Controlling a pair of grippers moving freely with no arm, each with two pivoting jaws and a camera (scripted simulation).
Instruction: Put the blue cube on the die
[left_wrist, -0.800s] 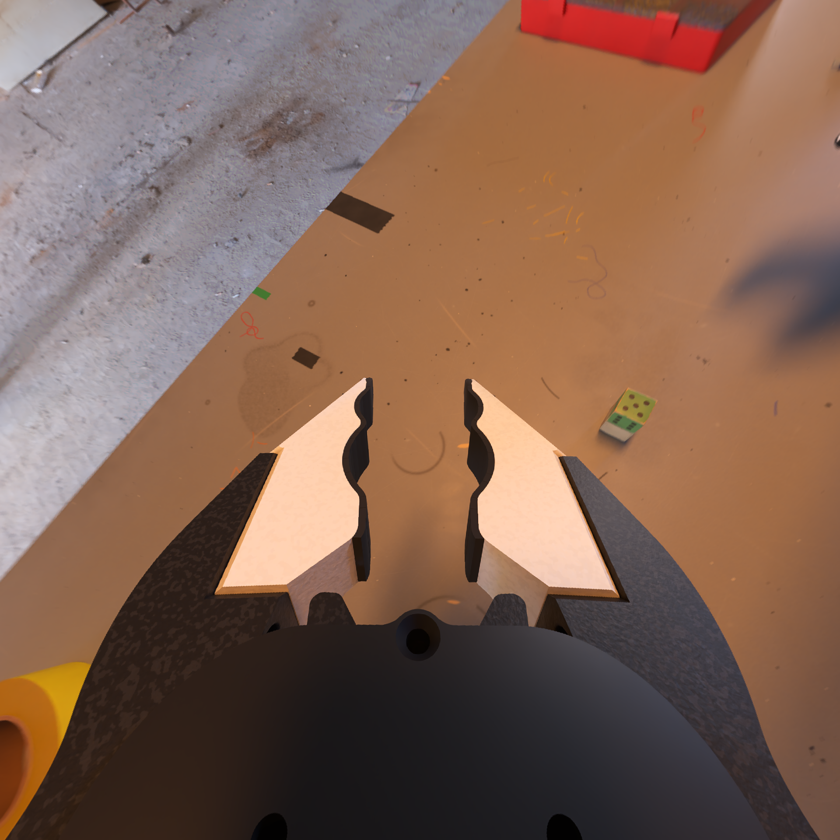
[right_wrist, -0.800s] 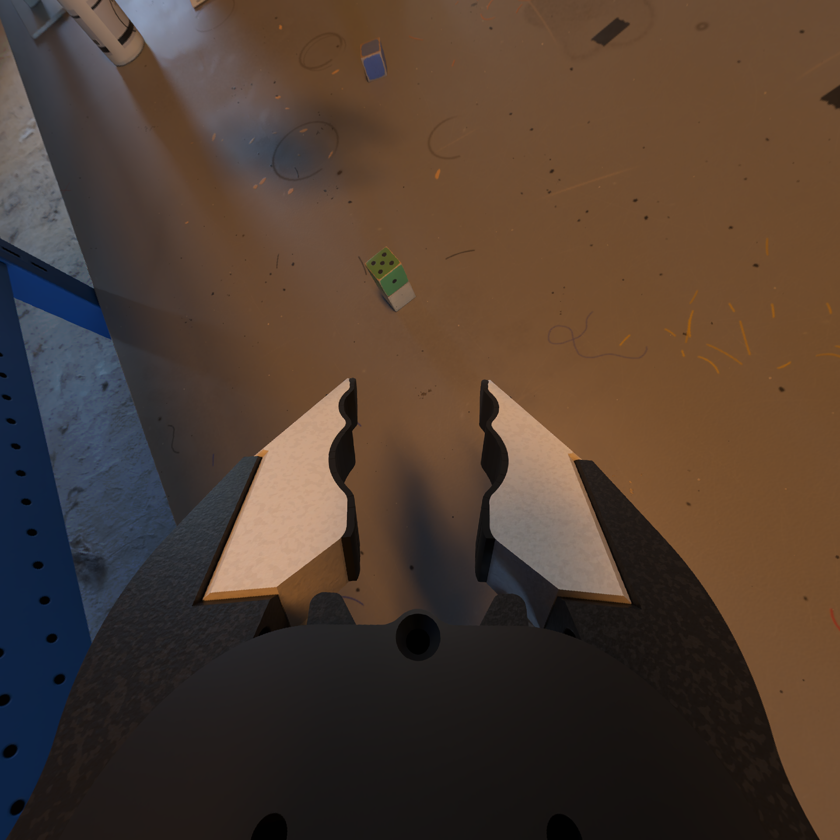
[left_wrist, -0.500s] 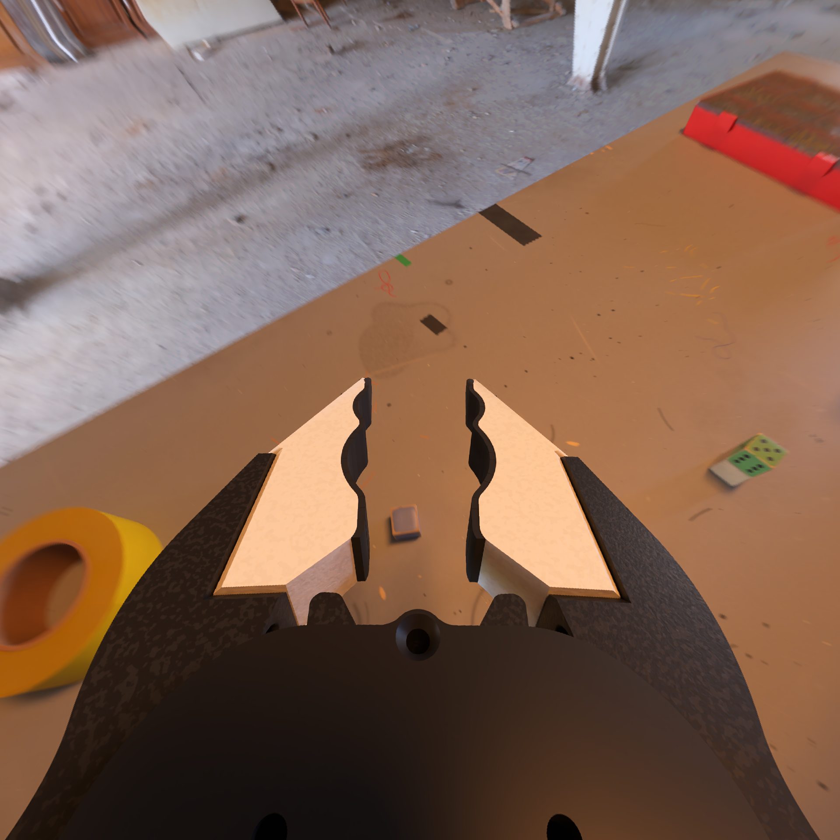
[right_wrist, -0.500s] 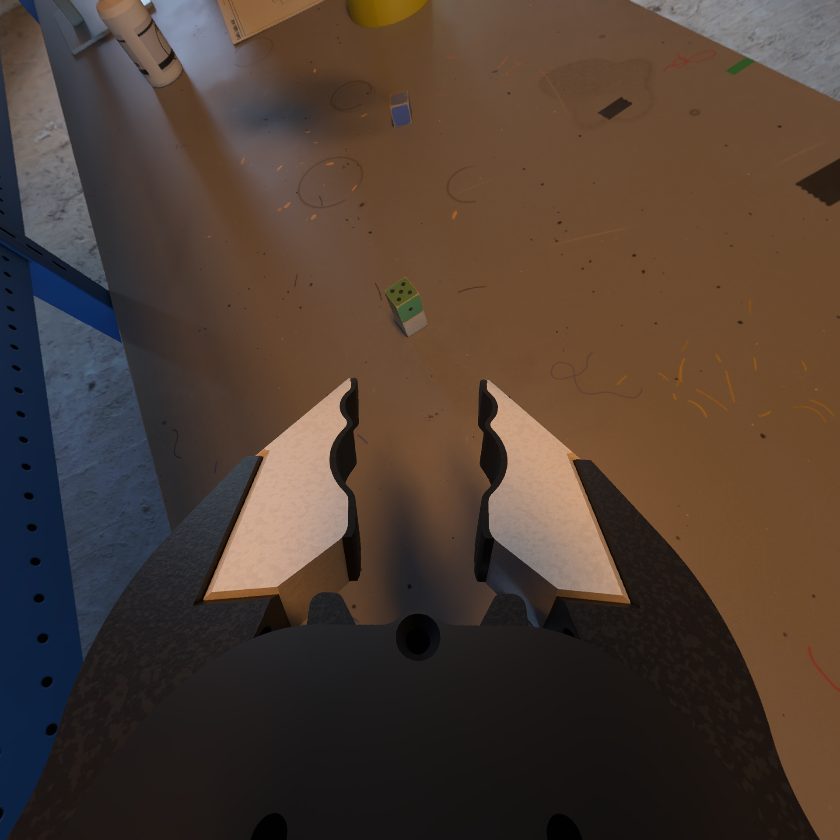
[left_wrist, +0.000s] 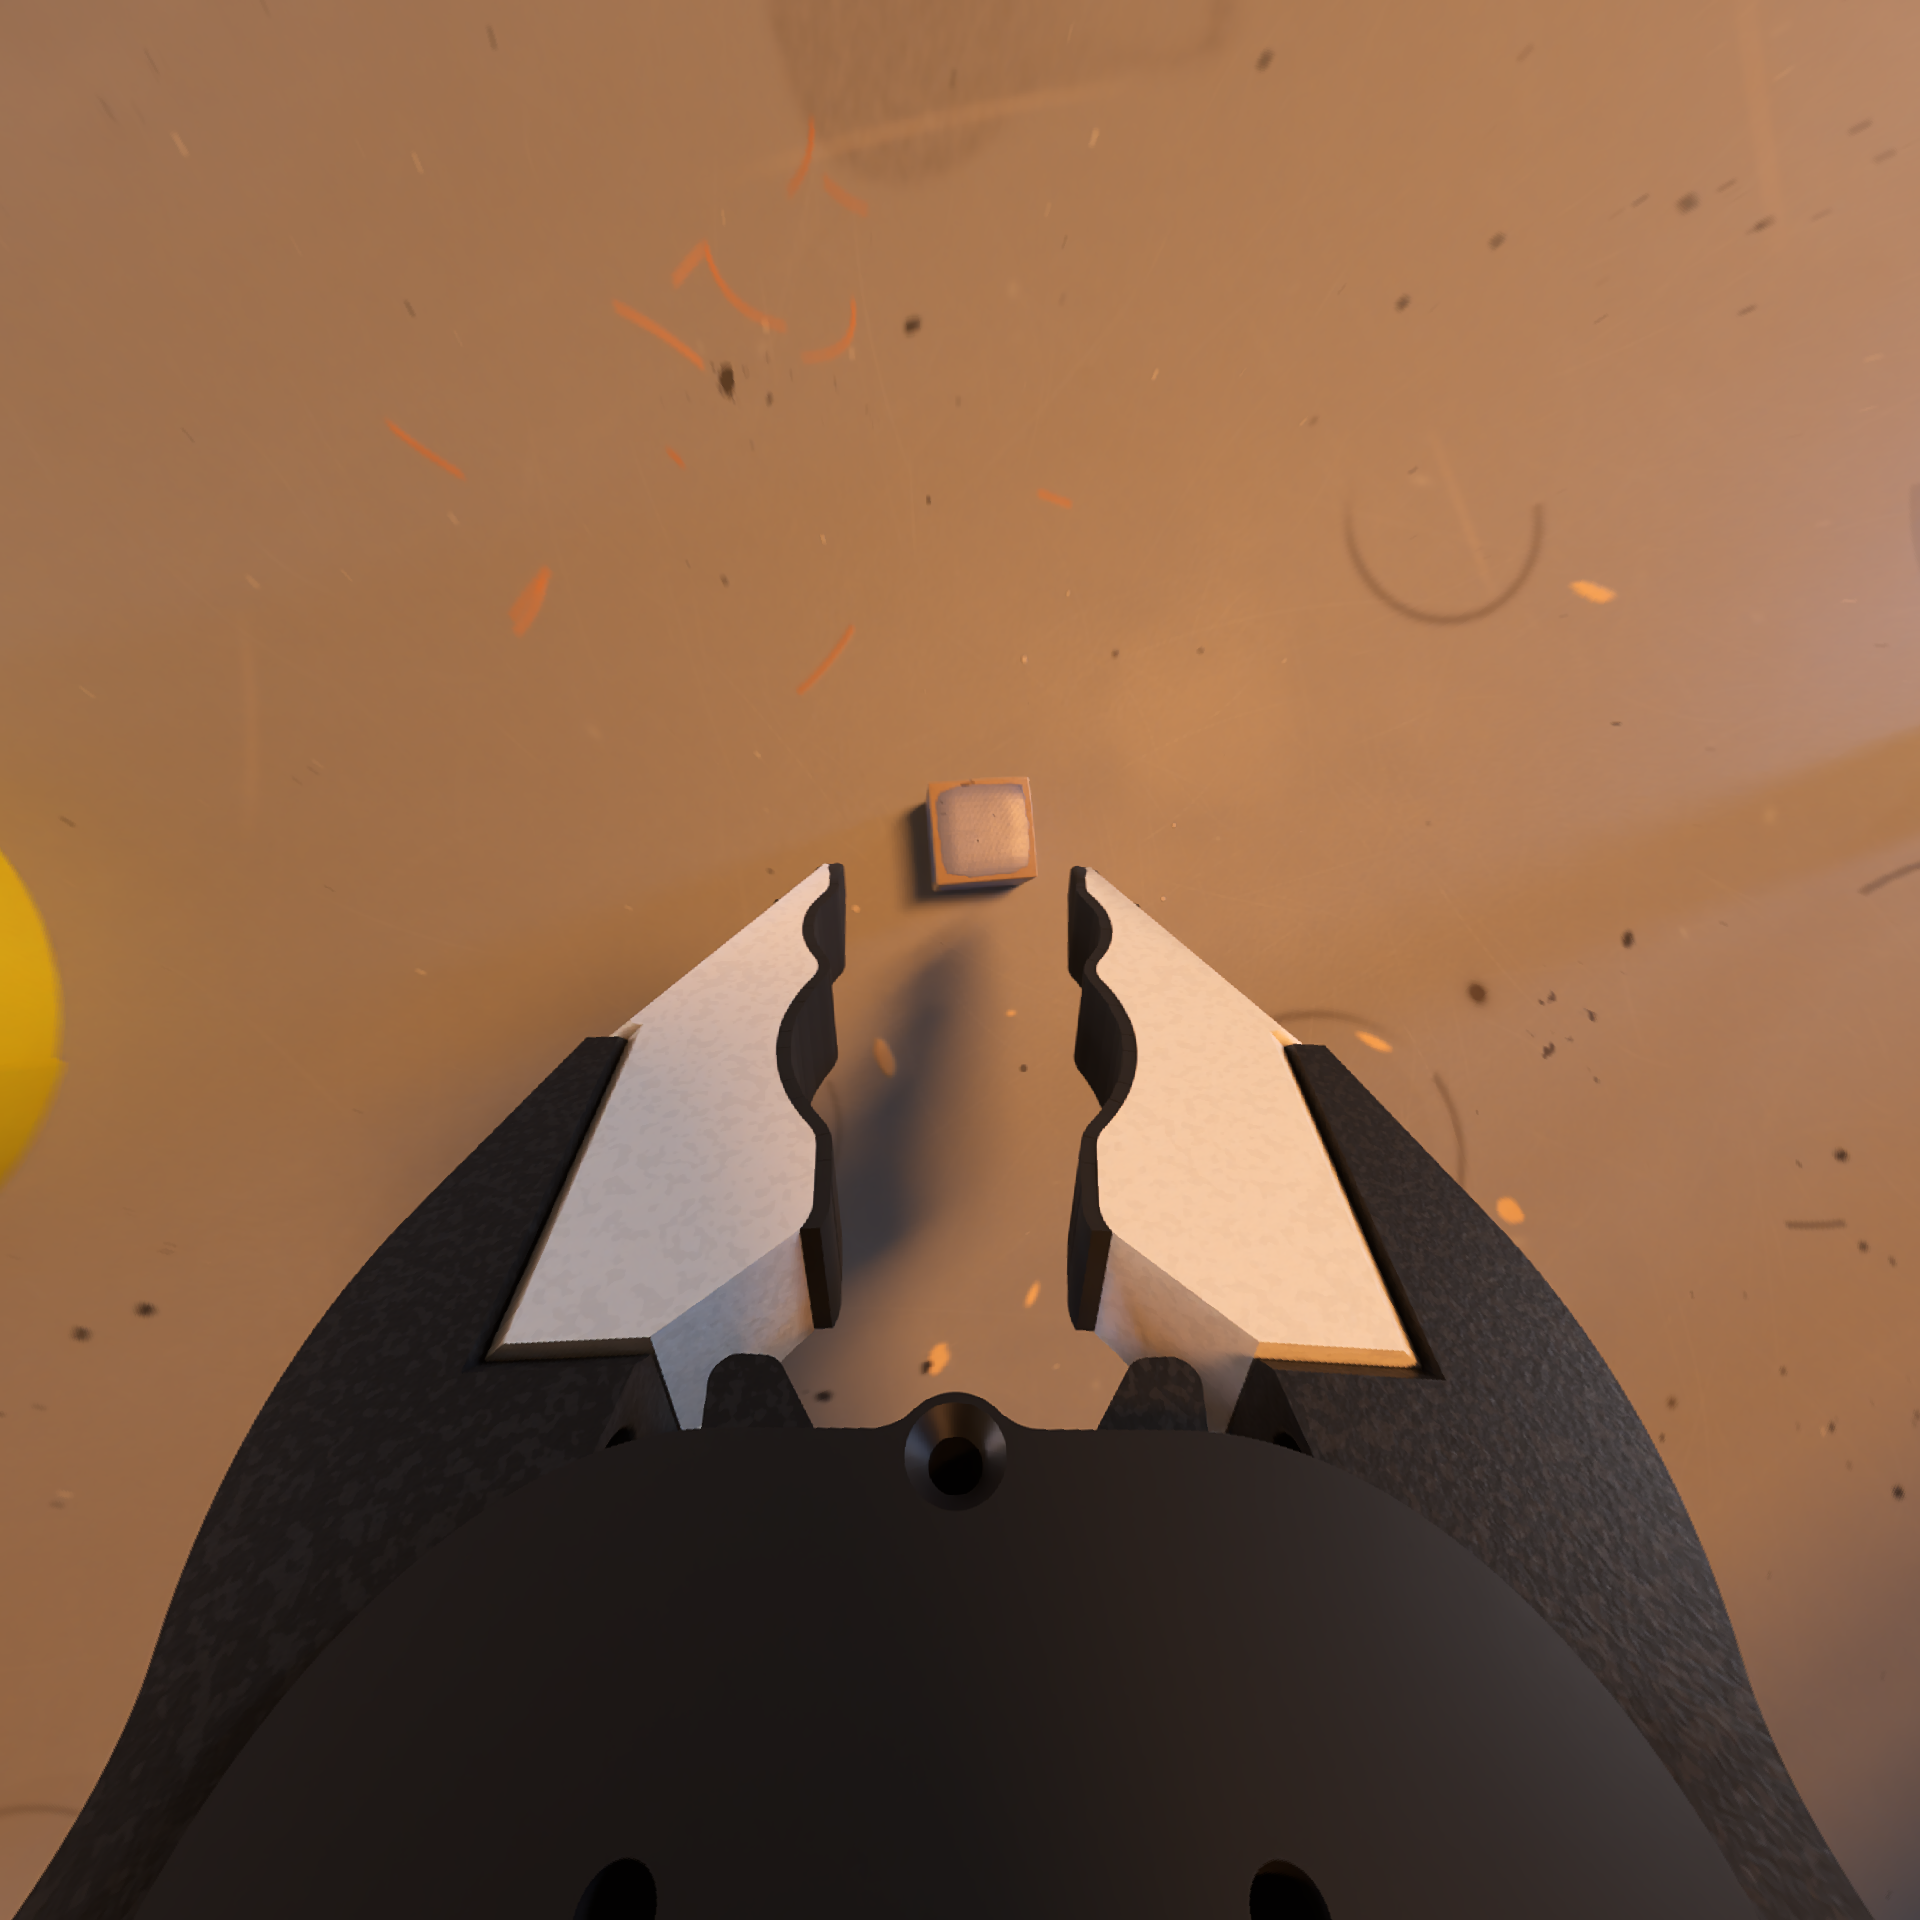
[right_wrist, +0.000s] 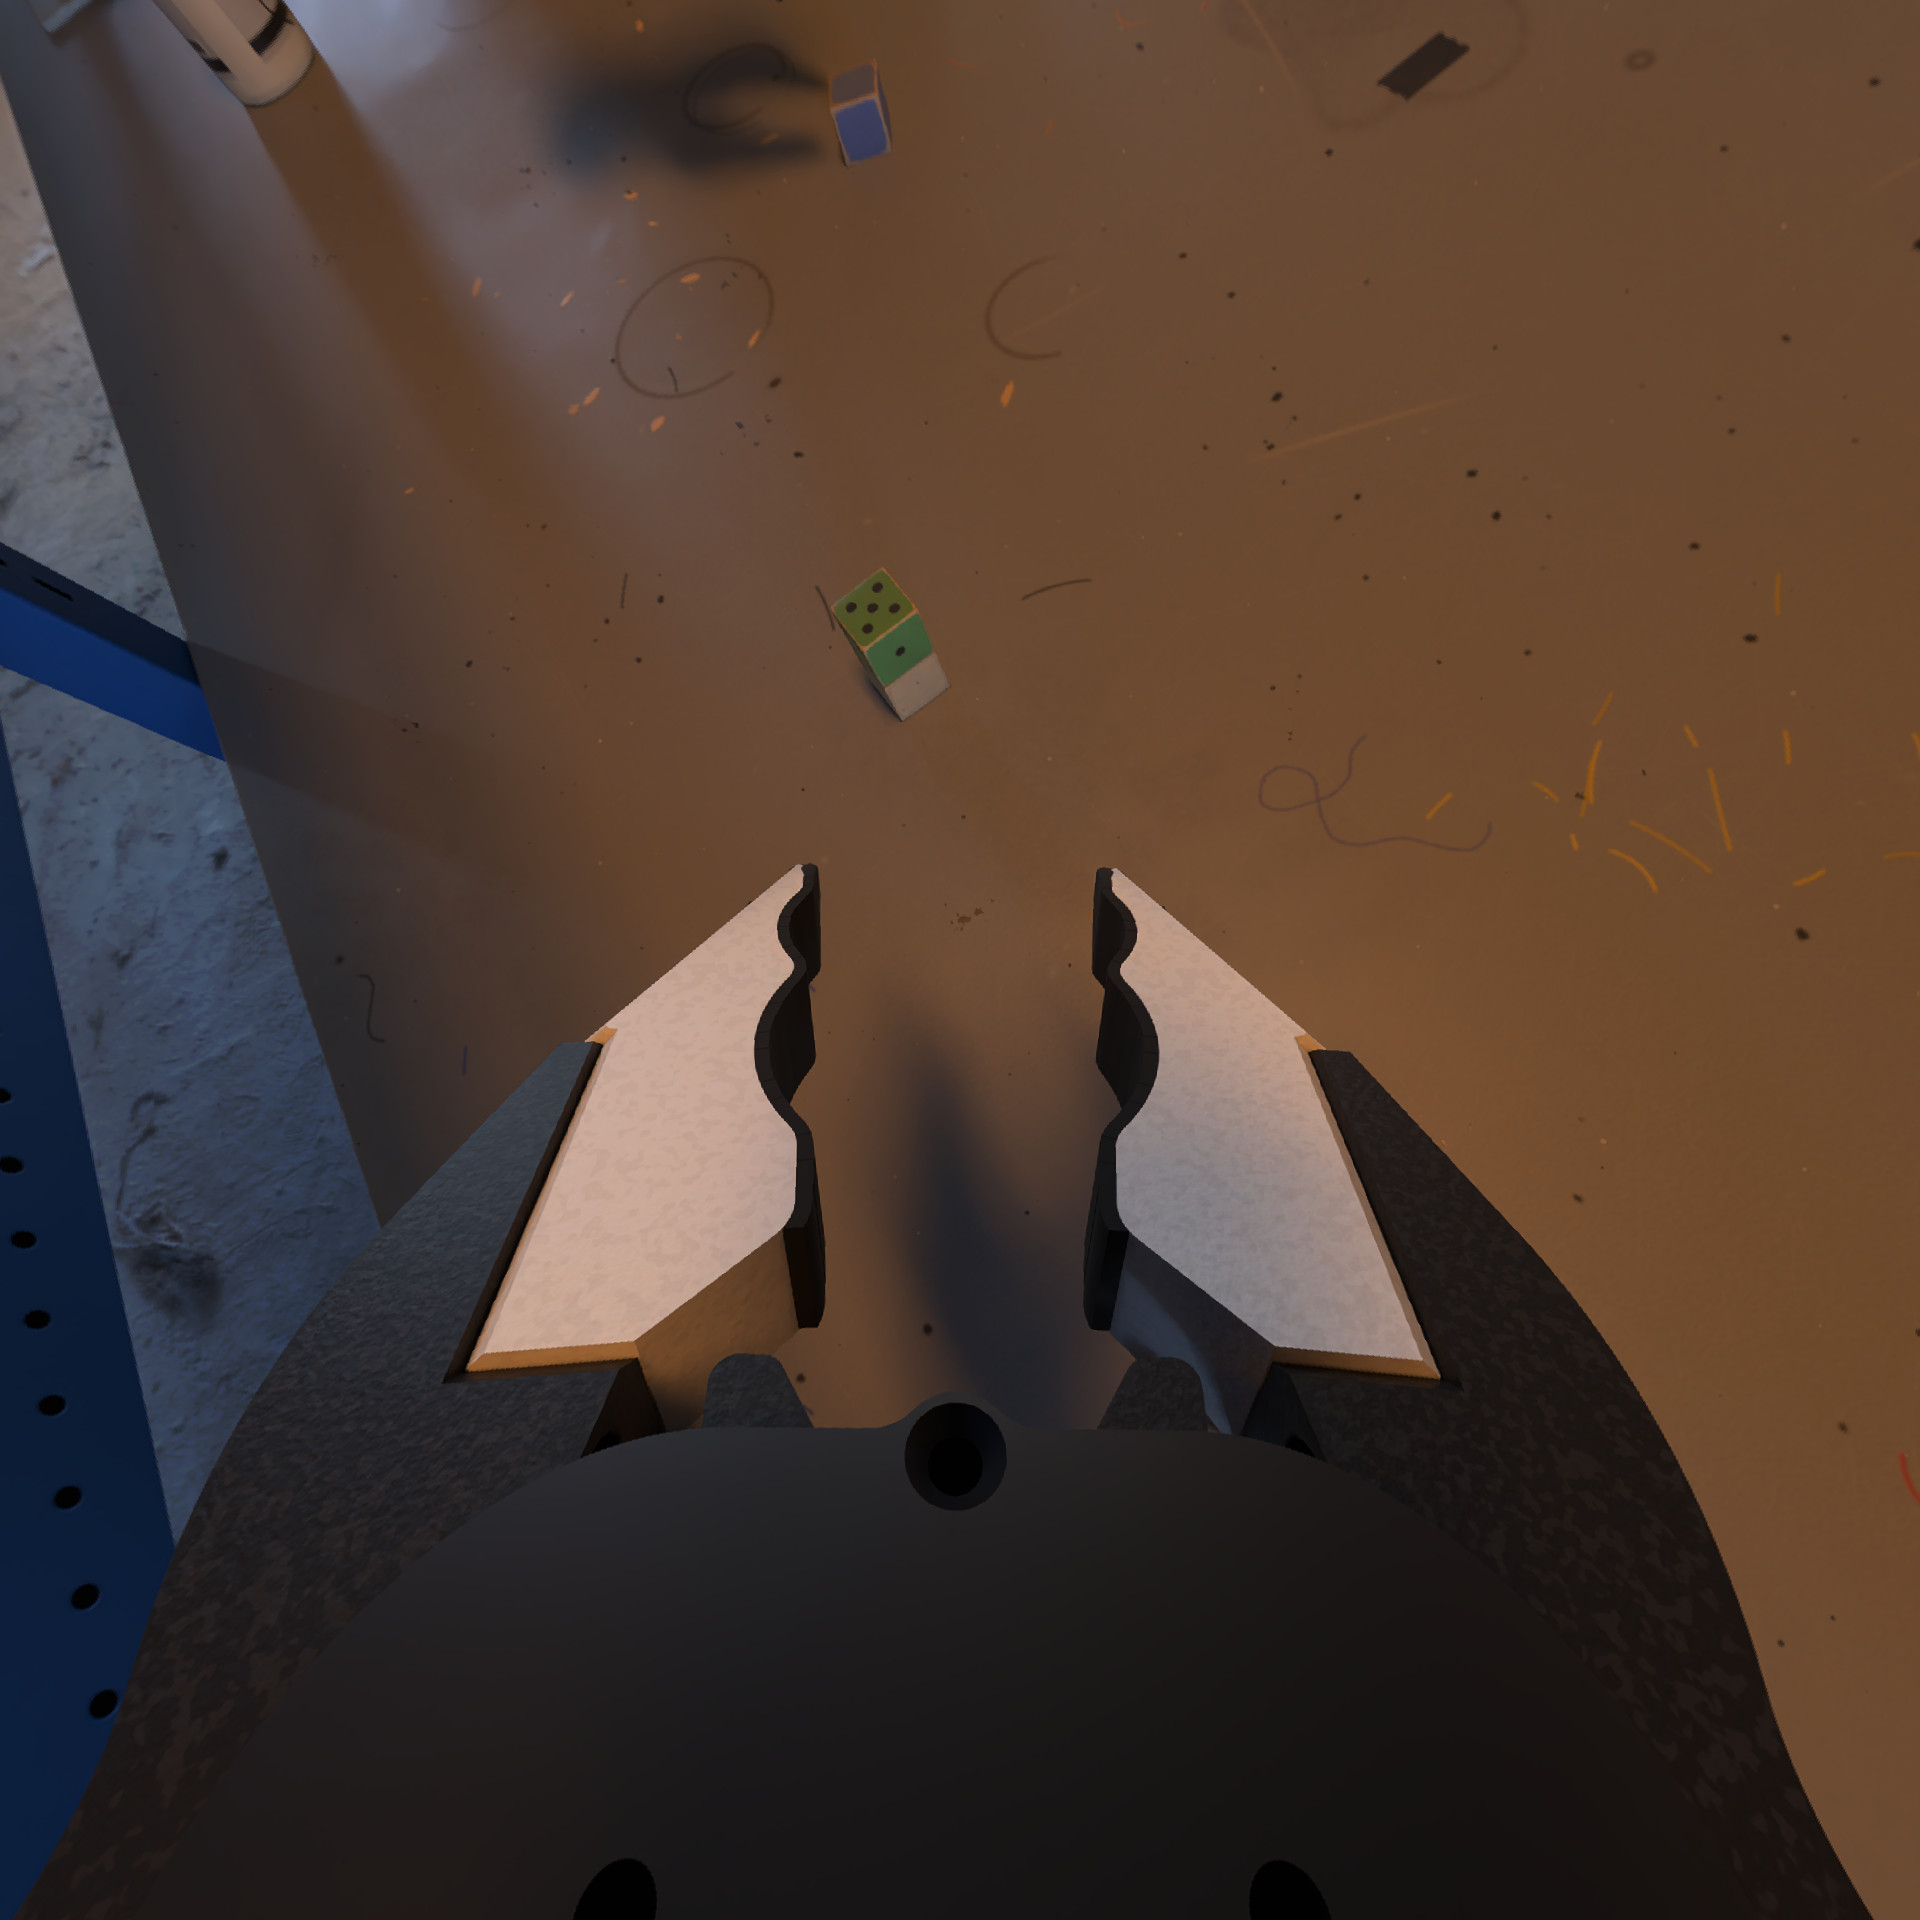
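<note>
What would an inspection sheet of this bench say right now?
Surface: brown bench, scuffed, speckled, pen rings and orange flecks.
Job's things: blue cube on the bench, just ahead of the left tongs; die apart from it, ahead of the right tongs.
Clutter: yellow roll; white bottle; black tape.
Grippers: both tongs open, empty.
Cables: nothing seen.
Surroundings: concrete floor, blue perforated rack.

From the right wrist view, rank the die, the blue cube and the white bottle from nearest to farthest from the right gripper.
1. The die: just ahead of the open right gripper, slightly left of centre.
2. The blue cube: far ahead, near the top edge.
3. The white bottle: farthest, top left corner, partly cut off.
</note>
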